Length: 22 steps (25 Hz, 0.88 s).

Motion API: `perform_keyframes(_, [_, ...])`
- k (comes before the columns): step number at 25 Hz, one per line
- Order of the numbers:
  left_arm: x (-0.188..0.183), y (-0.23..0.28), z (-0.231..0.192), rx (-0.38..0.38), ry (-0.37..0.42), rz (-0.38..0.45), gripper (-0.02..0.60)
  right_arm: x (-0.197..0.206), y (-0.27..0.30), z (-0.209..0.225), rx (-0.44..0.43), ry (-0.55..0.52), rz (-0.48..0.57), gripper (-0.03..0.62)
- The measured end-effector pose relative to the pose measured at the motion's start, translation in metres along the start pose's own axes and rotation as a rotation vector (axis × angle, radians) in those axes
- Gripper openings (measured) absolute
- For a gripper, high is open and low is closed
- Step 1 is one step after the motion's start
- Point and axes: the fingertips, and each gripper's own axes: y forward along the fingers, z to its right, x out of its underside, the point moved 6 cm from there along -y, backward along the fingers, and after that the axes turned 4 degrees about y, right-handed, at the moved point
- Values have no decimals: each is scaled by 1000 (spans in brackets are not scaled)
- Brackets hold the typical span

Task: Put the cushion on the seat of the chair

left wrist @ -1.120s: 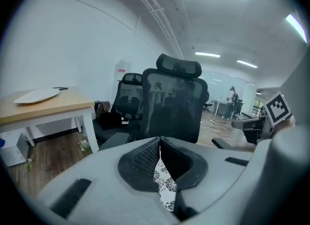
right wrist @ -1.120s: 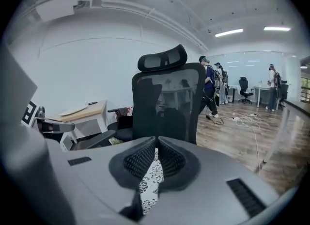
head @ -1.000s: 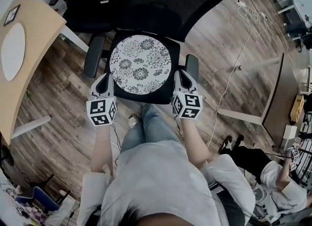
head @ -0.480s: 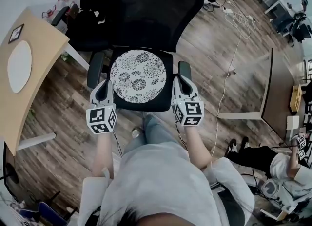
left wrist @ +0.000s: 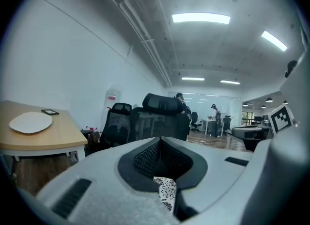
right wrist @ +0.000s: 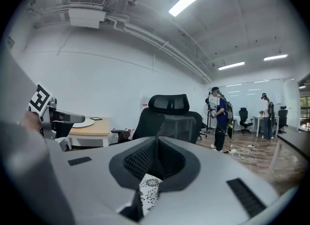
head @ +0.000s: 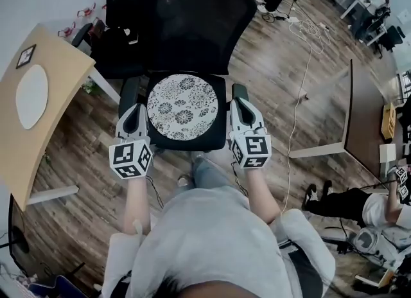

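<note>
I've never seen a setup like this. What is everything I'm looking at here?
Cushion: one, black with a white flowered round, between the office chair's armrests.
Office chair: one, black, straight ahead.
Second chair: one, black, behind it on the left.
Desk: one, pale wood, left.
Disc: one, white, on the desk.
Cable: one, white, on the wooden floor, upper right.
Bystander: one, pale top, low at the right edge.
Left hand-held gripper: one, grey, shut on the cushion's left edge.
Right hand-held gripper: one, grey, shut on the cushion's right edge.
Wearer: one, grey top, blue jeans, bottom centre.
</note>
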Motion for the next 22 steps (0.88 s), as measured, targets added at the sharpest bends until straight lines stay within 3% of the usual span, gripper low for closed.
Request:
perform_keyframes(11, [-42,-23,13,3,58,104,12,-39,-27,-9,-11,-39,106,23])
perform_keyframes(22, [-64,-47,17,-19,52,183,12,-69,-51,-12,4,-45,185,23])
